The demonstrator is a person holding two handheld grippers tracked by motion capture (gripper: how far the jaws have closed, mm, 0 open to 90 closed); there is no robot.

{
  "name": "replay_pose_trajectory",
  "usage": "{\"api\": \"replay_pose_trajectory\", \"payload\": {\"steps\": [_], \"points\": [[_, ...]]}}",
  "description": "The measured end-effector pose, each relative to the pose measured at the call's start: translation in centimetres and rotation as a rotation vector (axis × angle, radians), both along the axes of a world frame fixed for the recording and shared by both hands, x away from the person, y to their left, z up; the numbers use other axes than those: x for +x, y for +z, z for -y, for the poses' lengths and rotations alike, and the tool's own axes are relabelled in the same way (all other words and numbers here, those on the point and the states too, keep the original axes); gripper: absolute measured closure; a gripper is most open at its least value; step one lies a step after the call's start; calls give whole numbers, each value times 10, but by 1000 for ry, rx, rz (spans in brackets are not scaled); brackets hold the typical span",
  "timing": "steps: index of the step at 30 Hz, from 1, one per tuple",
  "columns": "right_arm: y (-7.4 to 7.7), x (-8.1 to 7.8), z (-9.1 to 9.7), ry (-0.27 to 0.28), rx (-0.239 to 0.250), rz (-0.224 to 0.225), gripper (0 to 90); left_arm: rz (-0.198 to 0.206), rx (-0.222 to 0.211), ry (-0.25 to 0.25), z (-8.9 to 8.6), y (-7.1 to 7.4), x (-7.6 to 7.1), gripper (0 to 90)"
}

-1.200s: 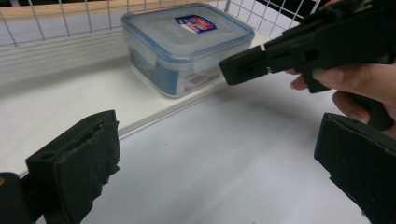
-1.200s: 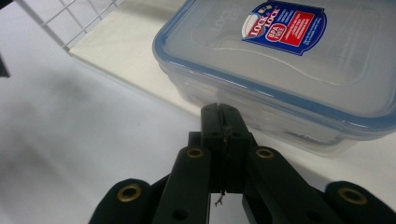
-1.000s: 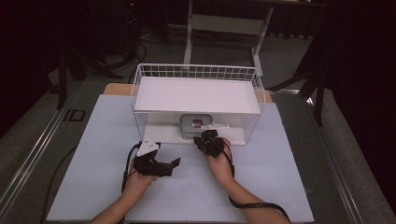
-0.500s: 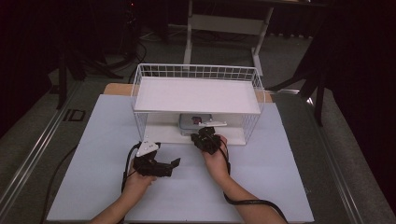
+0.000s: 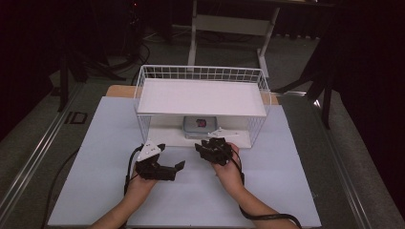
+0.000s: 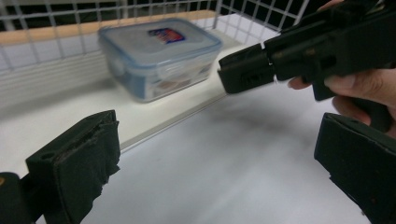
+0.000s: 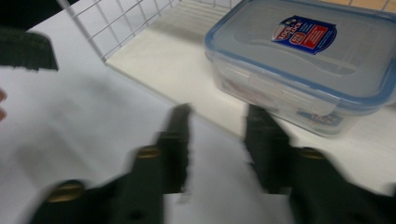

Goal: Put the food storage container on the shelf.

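Fingers of left gripper (image 5: 173,168) wide apart; right gripper (image 7: 217,135) parted, empty, near lidded container (image 7: 308,60) under wire shelf (image 5: 203,98).

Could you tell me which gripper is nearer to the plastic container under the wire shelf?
The right. The right gripper sits at the front edge of the shelf's base, just before the container, jaws open toward it. The left gripper lies farther back and off to the left on the table.
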State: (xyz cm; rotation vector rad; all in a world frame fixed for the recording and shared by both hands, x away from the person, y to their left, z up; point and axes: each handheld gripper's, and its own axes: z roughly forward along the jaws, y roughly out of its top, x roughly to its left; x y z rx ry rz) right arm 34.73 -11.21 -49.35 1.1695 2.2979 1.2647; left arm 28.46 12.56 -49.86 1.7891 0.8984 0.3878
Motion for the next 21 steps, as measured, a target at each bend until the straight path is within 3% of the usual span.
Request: {"api": "replay_pose_trajectory", "payload": {"steps": [2,5,7,8,14,17,21], "points": [[1,-5,4,-4,1,20,505,8,17,-17,2,2,0,13],[6,-10,10,-9,32,21,362,5,-1,-46,4,6,0,13],[8,-11,16,34,72,-16,227,5,-2,-51,5,8,-1,13],[8,-12,18,51,73,-21,206,3,-2,-52,6,8,-2,13],[11,-20,28,54,76,-3,187,-7,5,-69,2,9,-7,13],[11,-25,32,64,65,36,186,-11,7,-72,-2,8,-9,13],[9,-29,38,78,71,40,155,-11,17,-81,-6,9,-13,13]]}}
